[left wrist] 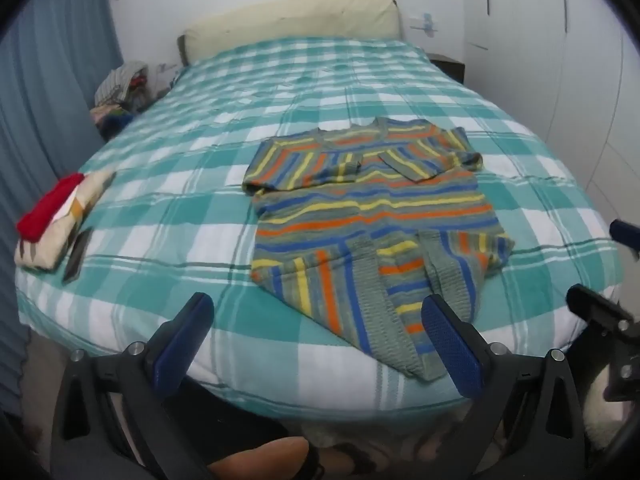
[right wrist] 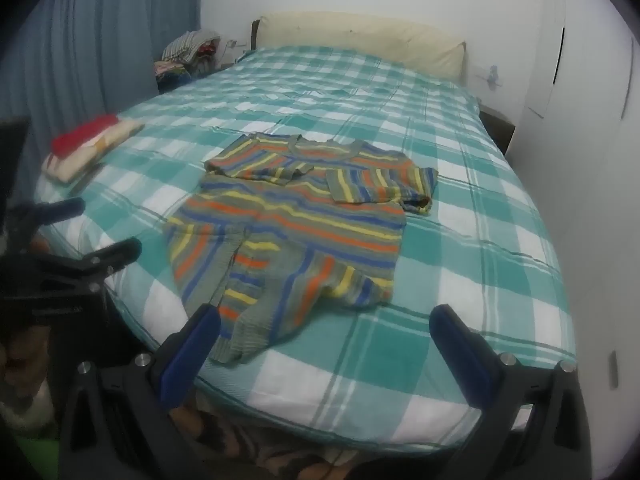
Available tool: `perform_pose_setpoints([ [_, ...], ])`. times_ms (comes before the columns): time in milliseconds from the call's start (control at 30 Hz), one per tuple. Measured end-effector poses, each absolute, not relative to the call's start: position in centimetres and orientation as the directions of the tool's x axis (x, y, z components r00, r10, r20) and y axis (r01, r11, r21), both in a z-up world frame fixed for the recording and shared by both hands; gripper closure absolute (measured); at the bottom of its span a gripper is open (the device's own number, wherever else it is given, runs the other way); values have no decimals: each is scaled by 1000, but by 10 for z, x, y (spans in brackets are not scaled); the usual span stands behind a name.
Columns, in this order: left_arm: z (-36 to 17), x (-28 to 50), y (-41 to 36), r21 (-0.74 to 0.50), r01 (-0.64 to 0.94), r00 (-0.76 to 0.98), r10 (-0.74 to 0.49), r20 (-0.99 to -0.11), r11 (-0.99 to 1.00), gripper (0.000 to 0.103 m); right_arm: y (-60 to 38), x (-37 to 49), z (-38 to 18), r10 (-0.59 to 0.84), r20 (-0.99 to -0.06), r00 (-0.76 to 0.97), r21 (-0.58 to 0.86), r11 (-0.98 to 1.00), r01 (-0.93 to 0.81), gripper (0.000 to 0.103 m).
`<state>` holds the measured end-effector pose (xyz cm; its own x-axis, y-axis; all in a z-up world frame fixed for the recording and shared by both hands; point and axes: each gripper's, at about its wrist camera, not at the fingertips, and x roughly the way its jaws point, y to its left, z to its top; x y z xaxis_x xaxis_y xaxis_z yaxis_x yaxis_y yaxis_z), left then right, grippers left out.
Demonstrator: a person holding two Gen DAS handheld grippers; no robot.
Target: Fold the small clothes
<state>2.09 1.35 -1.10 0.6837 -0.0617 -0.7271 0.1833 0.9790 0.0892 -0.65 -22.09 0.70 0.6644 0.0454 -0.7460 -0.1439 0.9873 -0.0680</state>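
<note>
Lying flat on bed (left wrist: 168, 200), striped romper (left wrist: 368, 216) beyond both open grippers.

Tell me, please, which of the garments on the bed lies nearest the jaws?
The striped knit romper, spread flat mid-bed, its legs reaching the near edge. The folded red garment and cream garment sit stacked at the far left edge.

A home bedroom, bed (left wrist: 168, 184) under teal checked cover, cream headboard (left wrist: 292, 24), blue curtains (left wrist: 48, 80), what looked like white wardrobe doors (left wrist: 540, 40).

Checked bed (left wrist: 168, 208), striped romper (left wrist: 372, 216) (sleeves folded), folded stack (left wrist: 60, 220)
</note>
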Motion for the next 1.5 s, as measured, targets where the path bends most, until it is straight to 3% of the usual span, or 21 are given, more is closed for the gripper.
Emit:
perform_pose_setpoints([
  [700, -25, 27, 15, 100, 168, 623, -27, -782, 981, 0, -225, 1, -7, -17, -763, 646, -97, 991, -88, 0],
  [1500, -26, 38, 22, 110, 141, 636, -5, -772, 984, 0, -248, 4, -11, -166, -767, 620, -171, 984, 52, 0],
])
